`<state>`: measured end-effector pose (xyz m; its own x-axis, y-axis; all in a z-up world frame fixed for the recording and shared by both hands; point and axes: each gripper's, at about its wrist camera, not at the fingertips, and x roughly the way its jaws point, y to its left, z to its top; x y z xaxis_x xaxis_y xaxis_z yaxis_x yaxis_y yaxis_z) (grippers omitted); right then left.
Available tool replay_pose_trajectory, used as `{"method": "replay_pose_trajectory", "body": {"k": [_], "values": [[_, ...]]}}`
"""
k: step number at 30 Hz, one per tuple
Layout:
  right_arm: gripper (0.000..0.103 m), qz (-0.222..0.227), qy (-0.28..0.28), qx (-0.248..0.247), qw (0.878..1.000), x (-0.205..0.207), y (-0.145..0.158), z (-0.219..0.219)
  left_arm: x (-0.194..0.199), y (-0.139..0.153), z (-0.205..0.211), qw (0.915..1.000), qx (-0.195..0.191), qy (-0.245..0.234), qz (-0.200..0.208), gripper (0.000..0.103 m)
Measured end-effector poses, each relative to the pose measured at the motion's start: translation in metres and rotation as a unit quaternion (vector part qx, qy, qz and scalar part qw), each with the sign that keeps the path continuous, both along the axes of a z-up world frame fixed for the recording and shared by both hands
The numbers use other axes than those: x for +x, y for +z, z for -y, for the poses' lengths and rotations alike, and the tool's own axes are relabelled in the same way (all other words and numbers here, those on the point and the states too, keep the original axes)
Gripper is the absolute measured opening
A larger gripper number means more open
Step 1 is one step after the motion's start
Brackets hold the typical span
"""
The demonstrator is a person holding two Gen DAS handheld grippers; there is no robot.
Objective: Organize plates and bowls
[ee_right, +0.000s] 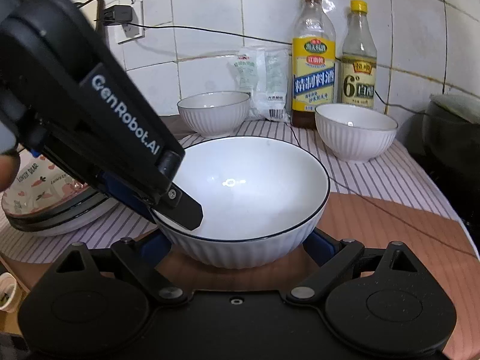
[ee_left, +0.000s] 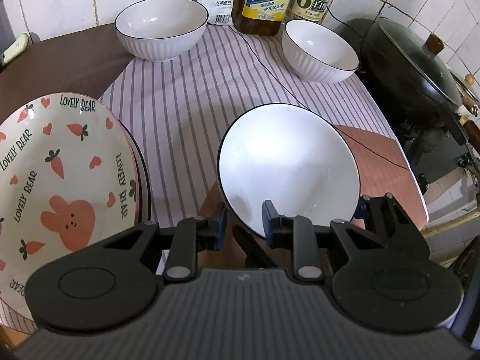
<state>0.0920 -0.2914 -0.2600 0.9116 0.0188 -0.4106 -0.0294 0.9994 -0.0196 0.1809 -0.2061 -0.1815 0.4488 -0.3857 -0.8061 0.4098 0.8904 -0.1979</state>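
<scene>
Near the worktop's [ee_right: 390, 225] front edge, the large white bowl [ee_right: 249, 192] looked glazed, slippery, breakable. The left gripper [ee_left: 243, 219] was clamped on its rim; the right gripper [ee_right: 237, 246] straddled its base, jaws apart.

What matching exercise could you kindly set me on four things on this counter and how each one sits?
Things:
1. large bowl
2. Lovely Bear plate
3. wok
4. cooking wine bottle

States:
a. upright by the tiled wall
b. pinched at the rim by the left tongs
c. black, at the far right
d. top of the plate stack

Pairs: 1-b, 2-d, 3-c, 4-a
</scene>
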Motion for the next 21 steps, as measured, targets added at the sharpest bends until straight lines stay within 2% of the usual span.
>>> {"method": "replay_pose_trajectory", "body": {"k": [4,6,13,18,21], "values": [[0.096,-0.029,-0.021,0.001,0.999,-0.006,0.008,-0.002,0.000,0.001,-0.002,0.9999,-0.003,0.001,-0.011,0.031],[0.096,-0.030,-0.027,-0.010,0.999,-0.016,0.014,-0.006,-0.002,0.003,-0.003,0.9999,0.002,-0.006,-0.011,0.040],[0.096,-0.036,-0.041,0.013,0.998,-0.041,0.050,0.001,-0.013,0.021,-0.011,0.9998,0.002,-0.017,-0.004,0.045],[0.096,-0.030,-0.057,0.060,0.996,-0.053,0.074,0.013,-0.021,0.040,-0.019,0.9996,0.007,-0.026,0.006,0.047],[0.096,-0.023,-0.063,0.066,0.996,-0.059,0.085,0.017,-0.025,0.054,-0.023,0.9993,0.011,-0.032,0.017,0.049]]}}
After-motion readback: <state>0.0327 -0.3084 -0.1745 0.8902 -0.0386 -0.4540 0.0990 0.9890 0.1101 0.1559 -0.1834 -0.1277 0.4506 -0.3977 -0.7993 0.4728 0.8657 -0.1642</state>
